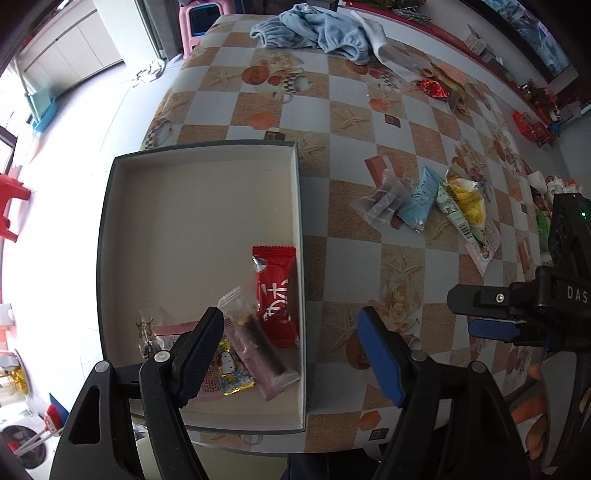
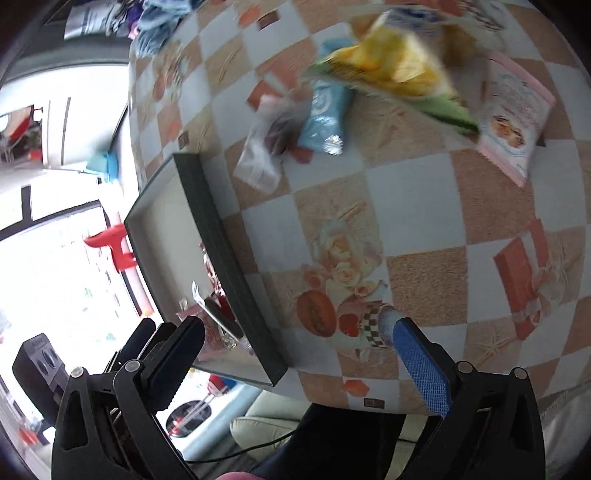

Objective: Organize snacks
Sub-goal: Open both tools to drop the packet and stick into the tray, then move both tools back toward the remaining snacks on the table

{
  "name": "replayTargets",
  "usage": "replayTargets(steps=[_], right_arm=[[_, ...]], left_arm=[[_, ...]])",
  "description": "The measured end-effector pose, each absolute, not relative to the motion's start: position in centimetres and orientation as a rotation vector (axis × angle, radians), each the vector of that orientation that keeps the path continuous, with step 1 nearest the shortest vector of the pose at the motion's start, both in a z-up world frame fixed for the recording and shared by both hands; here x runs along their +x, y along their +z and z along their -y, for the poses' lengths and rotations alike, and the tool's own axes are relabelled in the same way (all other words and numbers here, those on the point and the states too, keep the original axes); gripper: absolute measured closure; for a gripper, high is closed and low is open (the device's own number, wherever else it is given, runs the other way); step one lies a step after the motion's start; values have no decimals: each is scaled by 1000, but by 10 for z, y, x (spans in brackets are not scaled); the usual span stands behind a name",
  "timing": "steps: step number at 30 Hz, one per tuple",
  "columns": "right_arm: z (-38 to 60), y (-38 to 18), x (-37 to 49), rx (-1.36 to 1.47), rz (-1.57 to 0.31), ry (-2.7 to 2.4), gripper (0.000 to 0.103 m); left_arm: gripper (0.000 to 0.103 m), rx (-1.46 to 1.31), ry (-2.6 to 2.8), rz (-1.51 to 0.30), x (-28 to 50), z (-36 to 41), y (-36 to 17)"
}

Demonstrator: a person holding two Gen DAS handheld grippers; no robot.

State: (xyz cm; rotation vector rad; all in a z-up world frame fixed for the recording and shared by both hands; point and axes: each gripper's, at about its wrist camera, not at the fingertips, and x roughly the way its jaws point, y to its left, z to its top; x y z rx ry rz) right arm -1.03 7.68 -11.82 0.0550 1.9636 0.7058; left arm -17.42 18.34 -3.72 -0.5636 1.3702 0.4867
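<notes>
A shallow dark-rimmed box (image 1: 207, 149) sits at the table's near left corner. In it lie a red packet (image 1: 277, 295), a long pink bar (image 1: 258, 354), a cartoon candy packet (image 1: 229, 369) and a clear wrapper (image 1: 147, 328). My left gripper (image 1: 291, 347) hovers open above the box's right wall, nothing between its fingers. My right gripper (image 2: 295, 354) is open and empty over the table just right of the box (image 2: 221, 251). Loose on the table beyond lie a clear packet (image 2: 262, 147), a light blue packet (image 2: 325, 114), a yellow-green bag (image 2: 399, 74) and a pink-edged packet (image 2: 513, 118).
A blue cloth (image 1: 314, 33) and a white sock (image 1: 376, 40) lie at the table's far end, with more wrappers (image 1: 439, 85) nearby. Red stools (image 1: 11, 199) and a pink stool (image 1: 203, 18) stand on the floor to the left. The right view is blurred.
</notes>
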Motion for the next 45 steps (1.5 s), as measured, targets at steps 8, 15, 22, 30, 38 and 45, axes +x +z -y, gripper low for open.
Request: replayTargets(steps=[8,15,22,30,38,45], right_arm=[[-36,-139,3,184,-2061,560,0],[0,-158,5,122,-2122,382,0],[18,-145,17,692,-2019,555,0],[10,-134,12,1537,-1857,643,0],[-2,-145,-16,1798,-1978,530,0],[-2,-139,-21,1935,-1985,518,0]], left_arm=[[25,-522,461,-1411,-163,-168,-41],[25,-513,415,-1422,-152,-155,-42],[25,-741,325,-1206,-135,-161,-9],[25,-767,239,-844,-100,-147,74],[25,-719,73,-815,-79,-111,92],[25,-726,25,-753,-76,-106,105]])
